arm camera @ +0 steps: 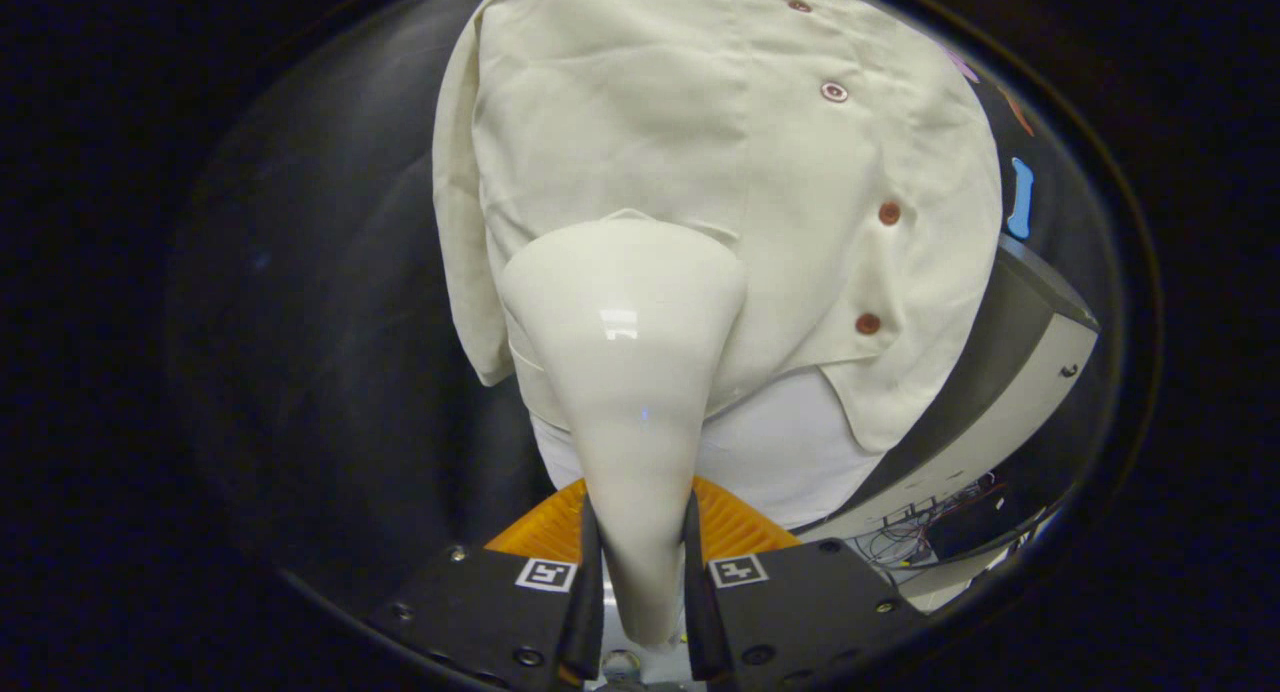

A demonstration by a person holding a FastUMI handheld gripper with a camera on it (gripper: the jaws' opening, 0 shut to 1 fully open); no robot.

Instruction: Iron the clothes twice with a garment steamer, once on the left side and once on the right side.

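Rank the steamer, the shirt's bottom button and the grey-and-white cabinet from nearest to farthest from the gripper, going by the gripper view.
1. Steamer: clamped between the fingers of the gripper, its wide head reaching ahead onto the cloth.
2. Bottom button: on the cream shirt, beyond the fingers, beside the steamer head.
3. Grey-and-white cabinet: behind the shirt's hem, off to the button side.

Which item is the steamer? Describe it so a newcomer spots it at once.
Start at the cream shirt with reddish buttons hanging ahead of the gripper. In front of its lower half is the steamer, its narrow handle clamped between the jaws and its wide head against the cloth. Its glossy, hard, cone-shaped shell sets it apart from the soft, matte shirt.
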